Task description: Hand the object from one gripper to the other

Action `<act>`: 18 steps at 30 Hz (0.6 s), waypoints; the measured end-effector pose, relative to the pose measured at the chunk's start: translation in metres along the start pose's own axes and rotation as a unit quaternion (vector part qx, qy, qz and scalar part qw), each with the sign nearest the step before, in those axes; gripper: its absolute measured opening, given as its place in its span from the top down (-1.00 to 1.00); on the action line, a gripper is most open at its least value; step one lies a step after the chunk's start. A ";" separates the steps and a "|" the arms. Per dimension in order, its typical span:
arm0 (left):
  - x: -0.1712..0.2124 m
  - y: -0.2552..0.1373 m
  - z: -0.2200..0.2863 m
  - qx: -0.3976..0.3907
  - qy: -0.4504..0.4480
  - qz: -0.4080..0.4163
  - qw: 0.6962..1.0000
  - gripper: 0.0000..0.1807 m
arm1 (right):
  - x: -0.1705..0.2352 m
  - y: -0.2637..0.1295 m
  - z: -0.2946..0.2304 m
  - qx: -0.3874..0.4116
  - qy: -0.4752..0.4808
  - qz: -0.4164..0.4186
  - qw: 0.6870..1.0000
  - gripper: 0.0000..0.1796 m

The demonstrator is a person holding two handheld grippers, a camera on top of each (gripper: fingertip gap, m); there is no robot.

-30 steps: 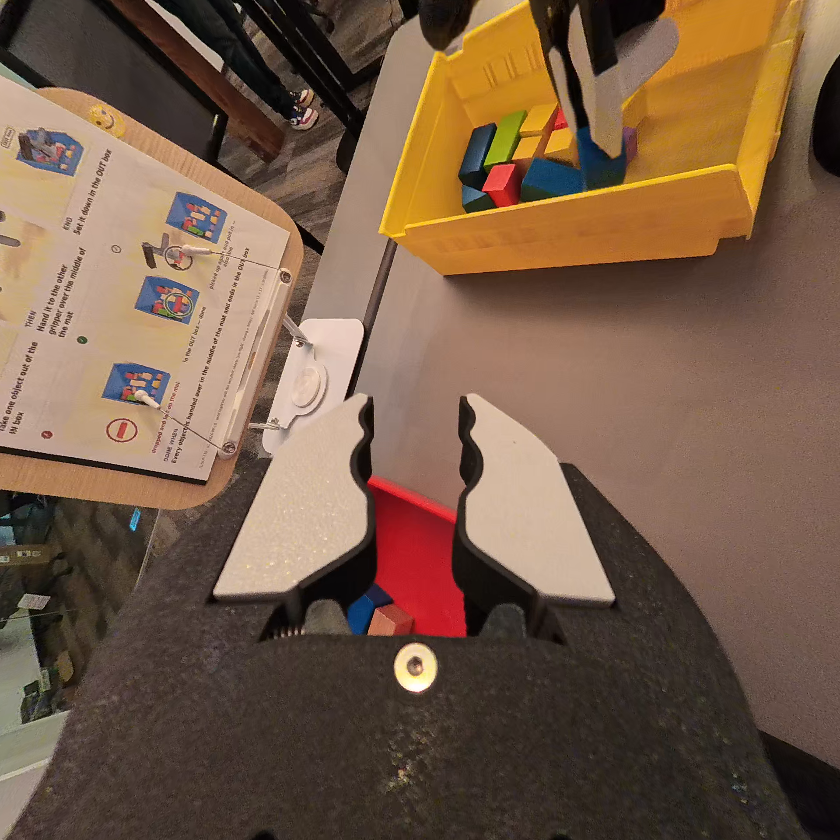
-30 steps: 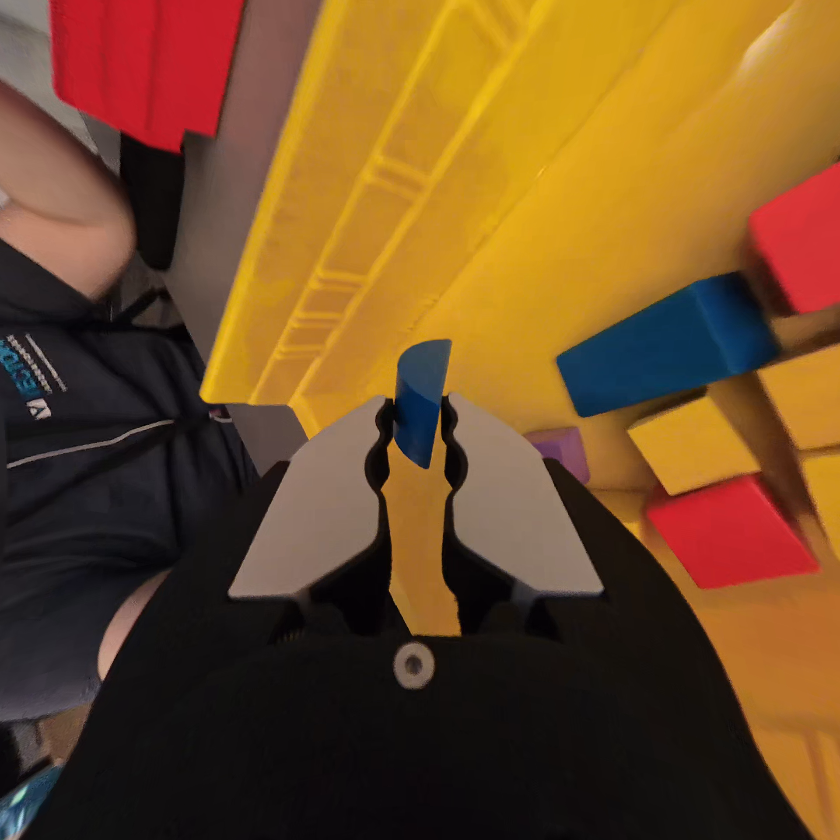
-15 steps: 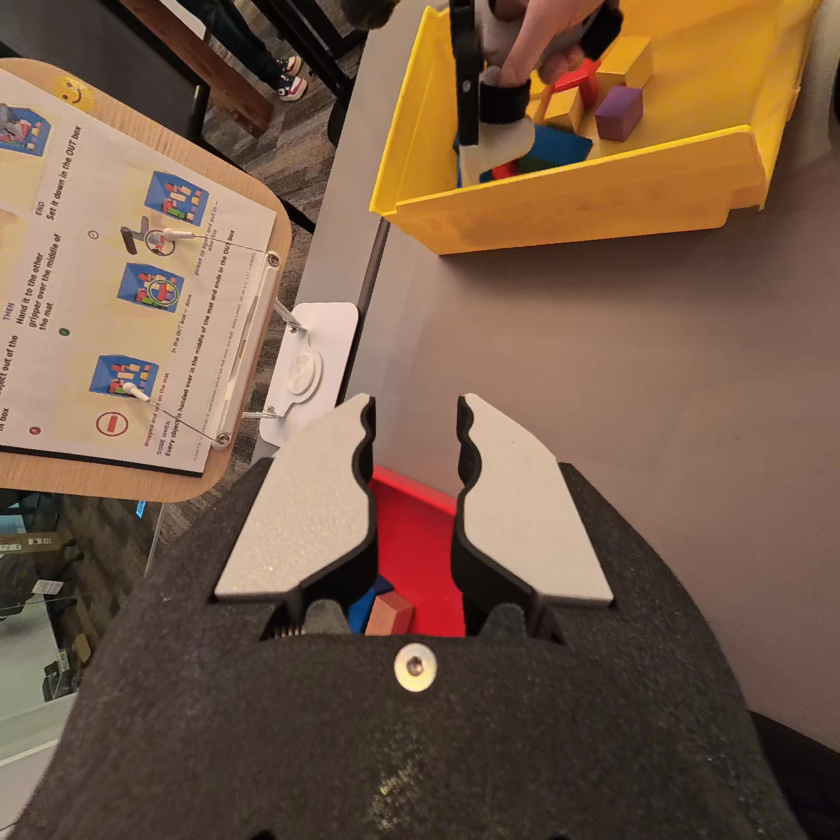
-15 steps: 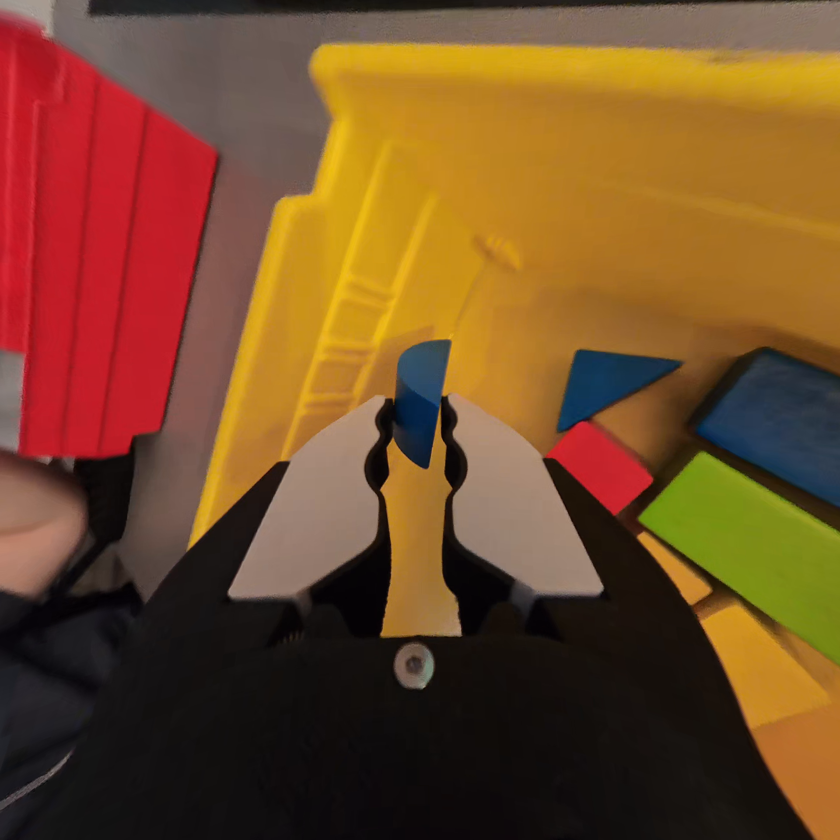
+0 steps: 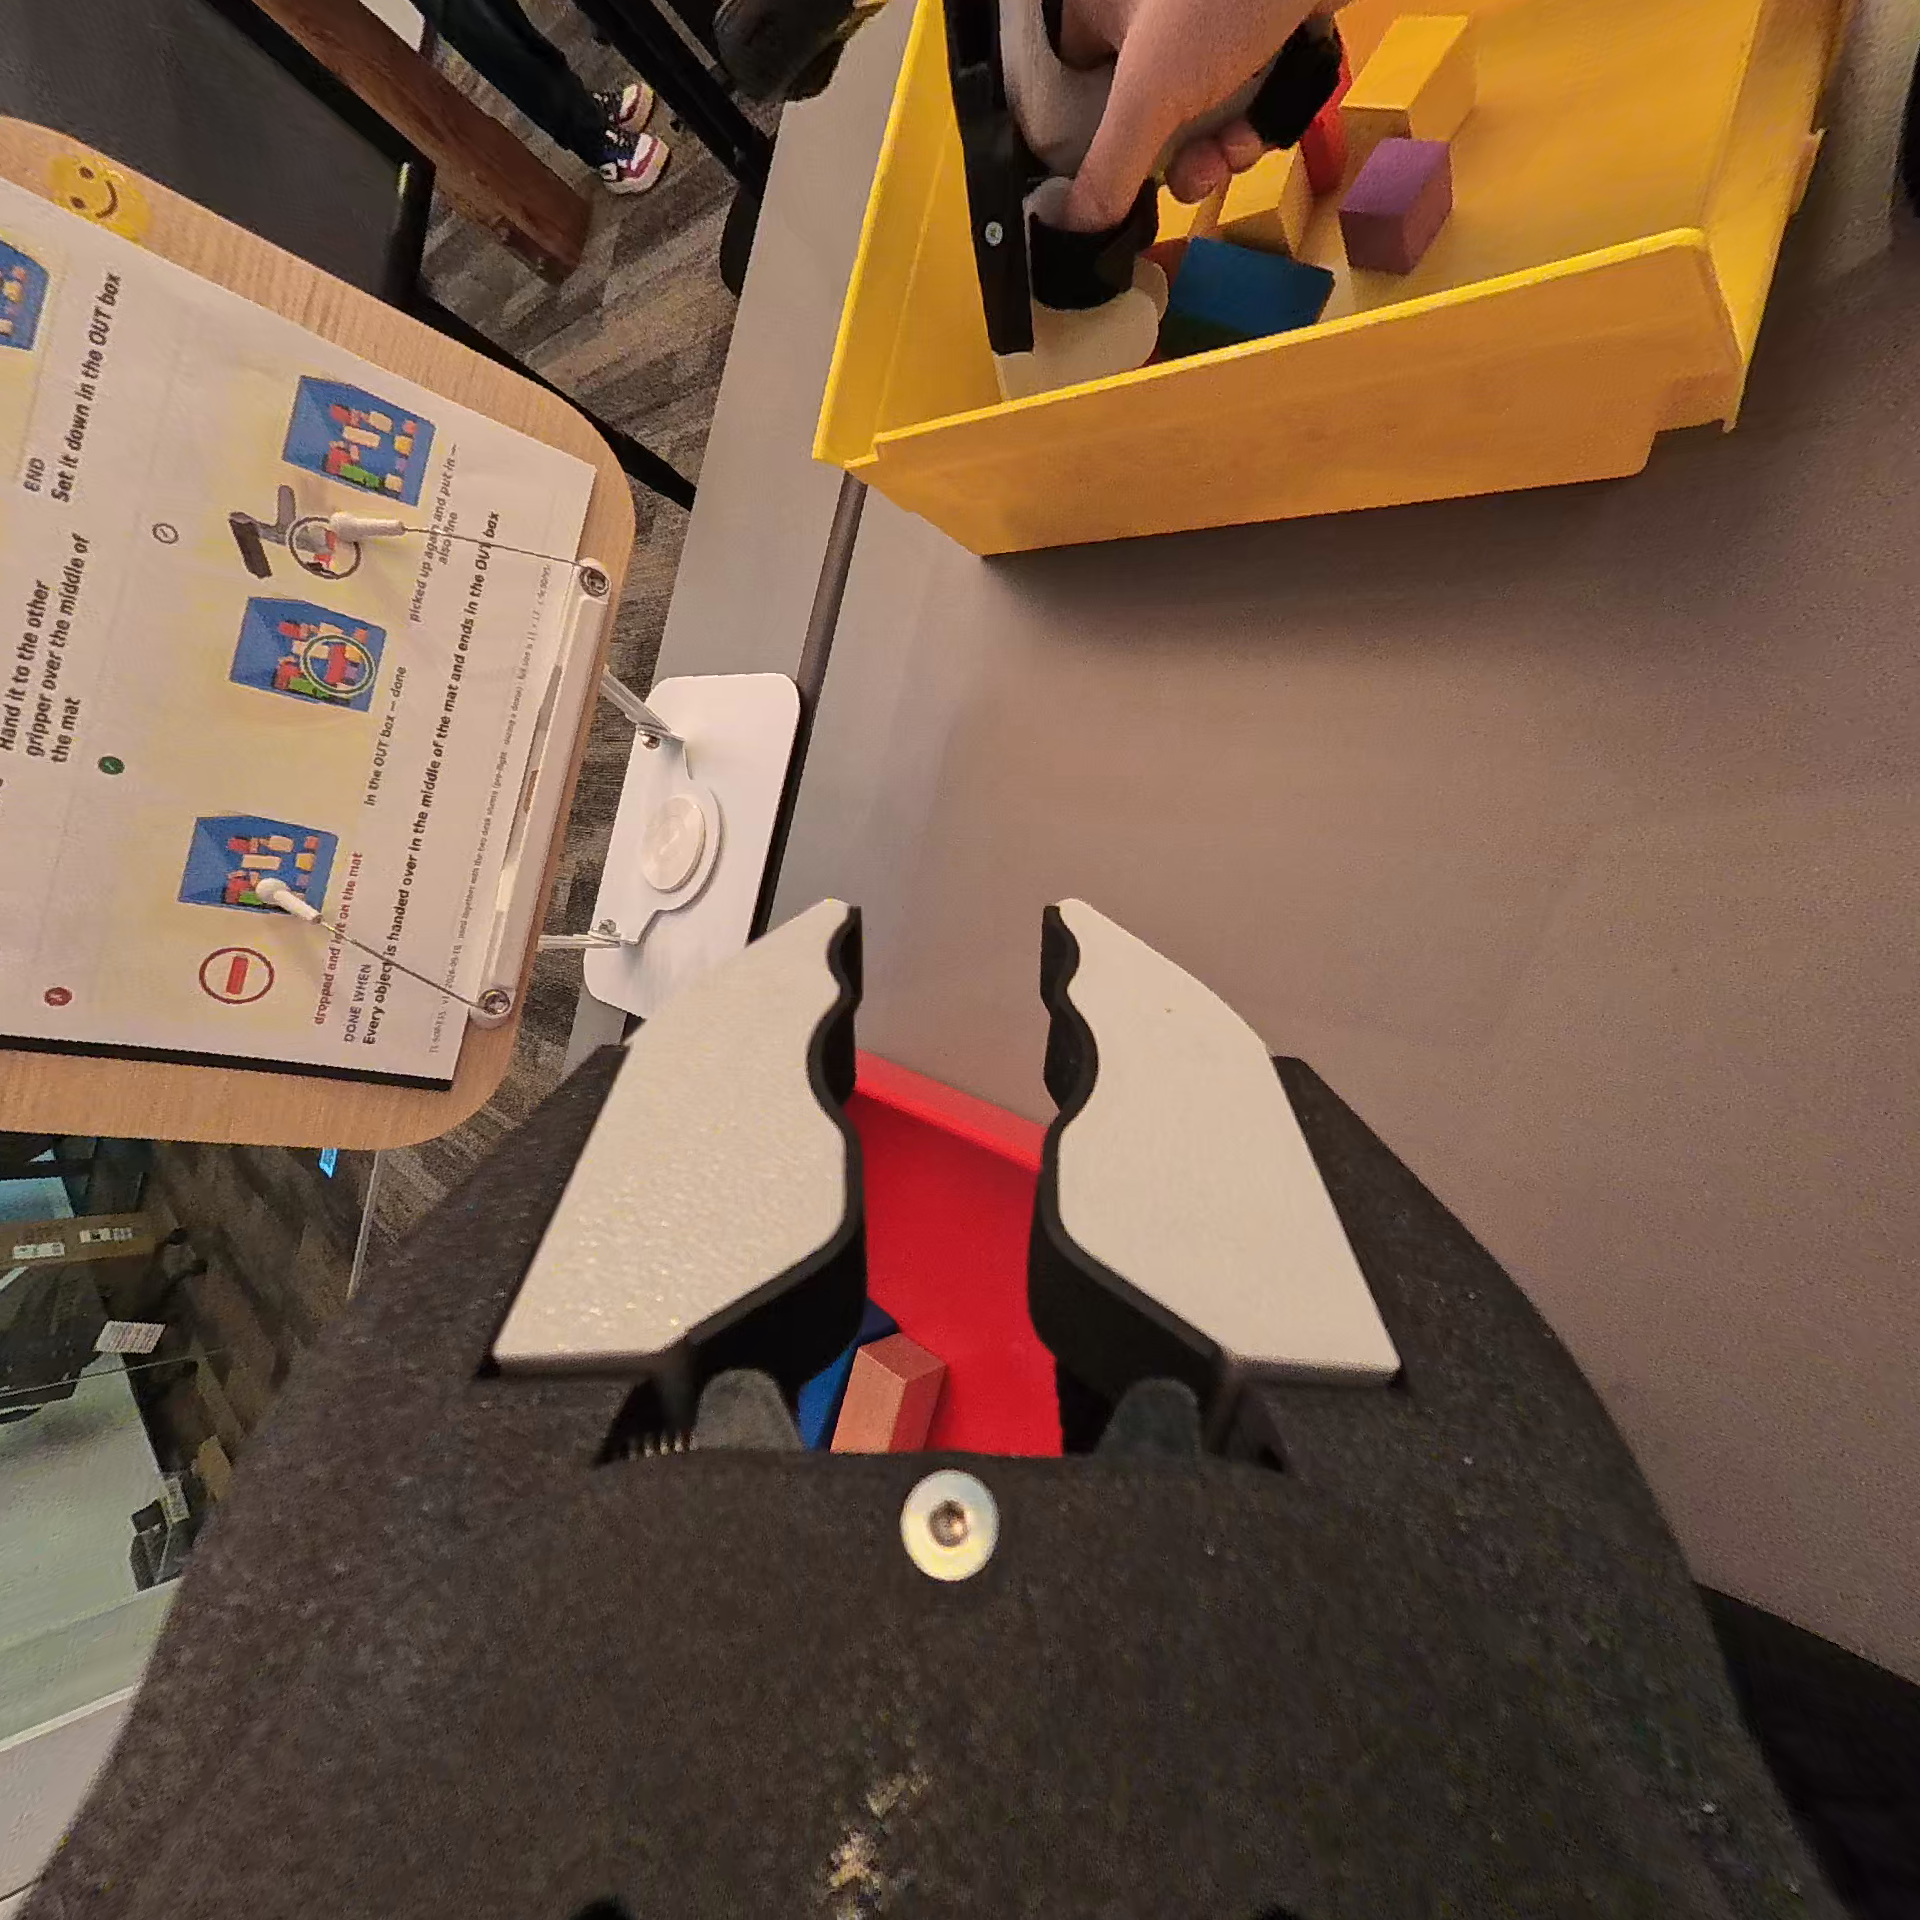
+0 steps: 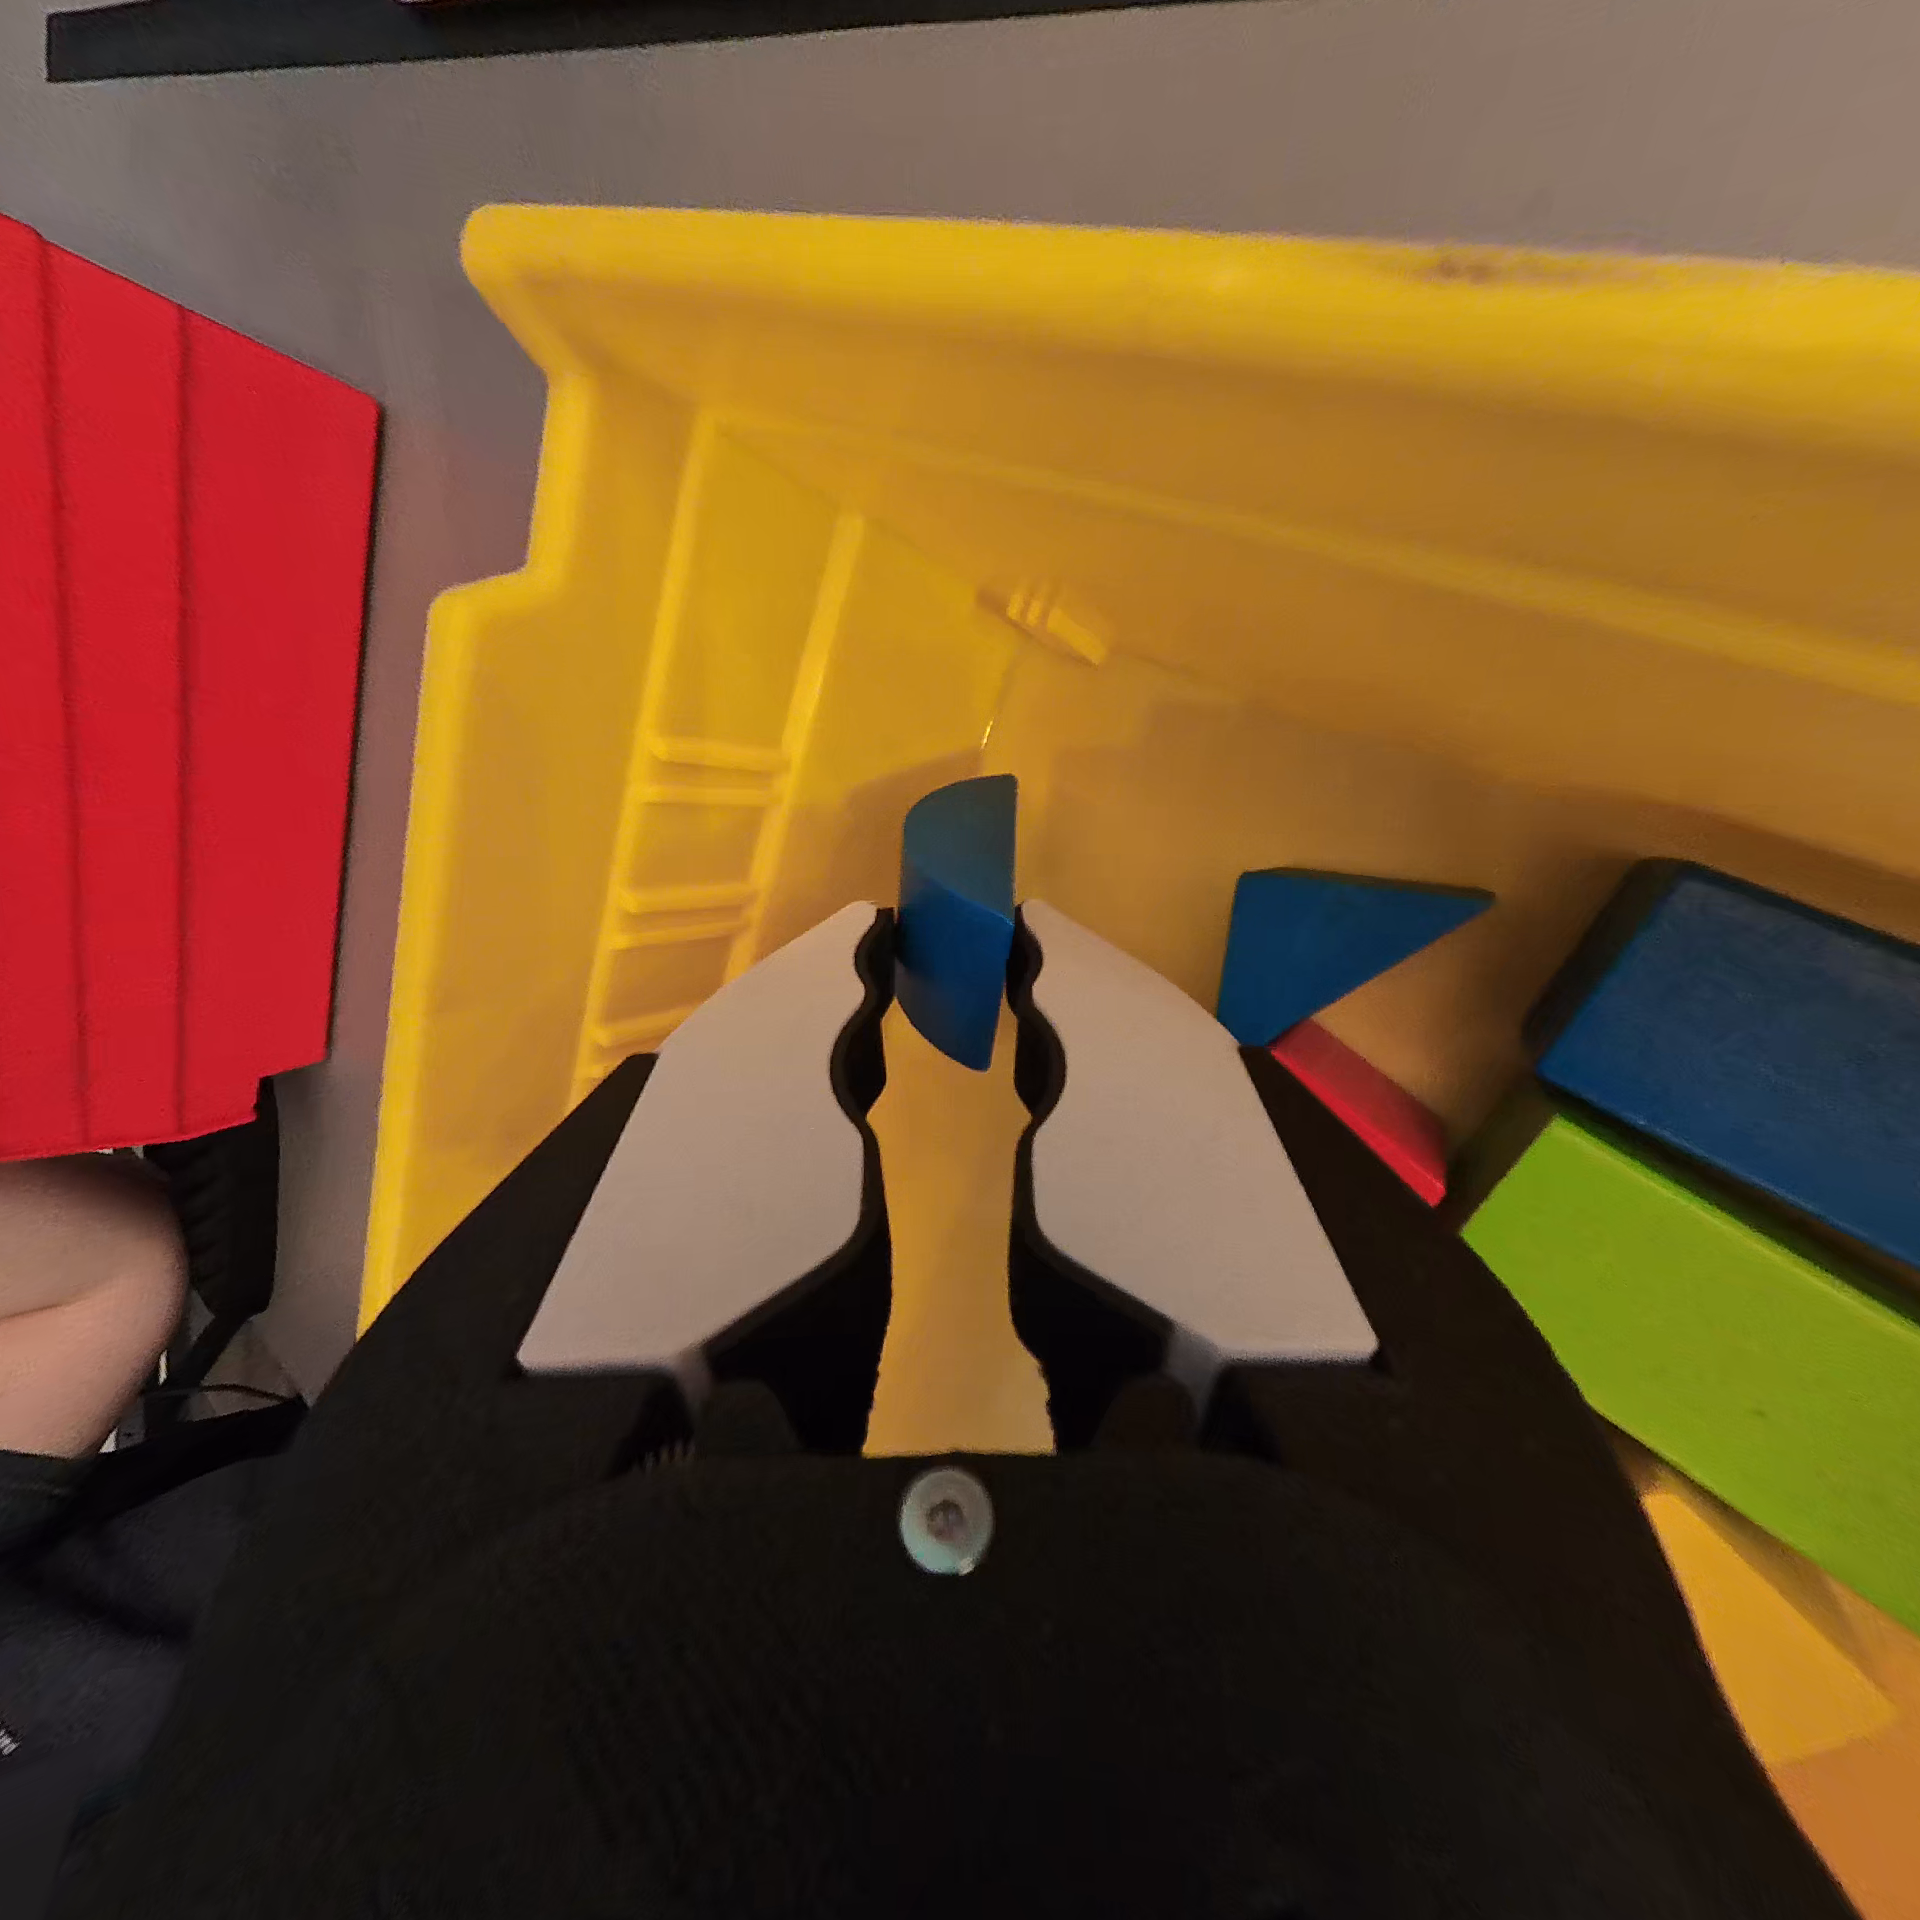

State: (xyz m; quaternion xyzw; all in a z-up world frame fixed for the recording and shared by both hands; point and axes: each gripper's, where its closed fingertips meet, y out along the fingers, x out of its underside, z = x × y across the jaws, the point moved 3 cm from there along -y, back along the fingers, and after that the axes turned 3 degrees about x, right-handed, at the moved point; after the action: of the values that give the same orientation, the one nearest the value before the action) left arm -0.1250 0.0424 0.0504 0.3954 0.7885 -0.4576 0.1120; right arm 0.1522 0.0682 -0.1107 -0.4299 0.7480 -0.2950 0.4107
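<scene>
right gripper (image 6: 951,914) clamps blue half-round block (image 6: 956,914) over yellow bin (image 6: 1143,343), ready for handoff | left gripper (image 5: 948,935) gapes empty above red bin (image 5: 951,1195), likely waiting

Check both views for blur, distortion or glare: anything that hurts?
Left wrist view: sharp, with wide-angle bending at the table edge; no glare. Right wrist view: mild motion blur on the red bin and yellow bin; the blue block in the jaws stays crisp.
</scene>
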 end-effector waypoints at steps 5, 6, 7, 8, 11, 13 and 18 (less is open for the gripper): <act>0.000 0.003 0.002 0.004 0.003 -0.006 1.000 0.64 | -0.001 0.001 0.004 0.015 0.005 -0.007 1.000 0.73; 0.000 0.003 0.003 0.005 0.004 -0.007 1.000 0.65 | -0.001 0.002 0.005 0.017 0.007 -0.009 1.000 0.72; 0.000 0.003 0.003 0.005 0.005 -0.008 1.000 0.65 | -0.001 0.003 0.005 0.017 0.009 -0.011 1.000 0.71; 0.000 0.004 0.003 0.005 0.005 -0.009 1.000 0.65 | -0.001 0.003 0.005 0.017 0.009 -0.012 1.000 0.71; 0.000 0.005 0.005 0.008 0.007 -0.012 1.000 0.65 | -0.001 0.004 0.005 0.020 0.014 -0.012 1.000 0.69; 0.000 0.006 0.006 0.008 0.009 -0.015 1.000 0.65 | -0.001 0.005 0.005 0.023 0.016 -0.013 1.000 0.67; 0.001 0.007 0.008 0.011 0.012 -0.020 1.000 0.65 | 0.000 0.007 0.006 0.035 0.028 -0.014 0.999 0.62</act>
State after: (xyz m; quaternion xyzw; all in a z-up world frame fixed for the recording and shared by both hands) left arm -0.1218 0.0384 0.0415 0.3863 0.7923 -0.4637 0.0892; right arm 0.1547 0.0713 -0.1191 -0.4170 0.7427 -0.3383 0.4000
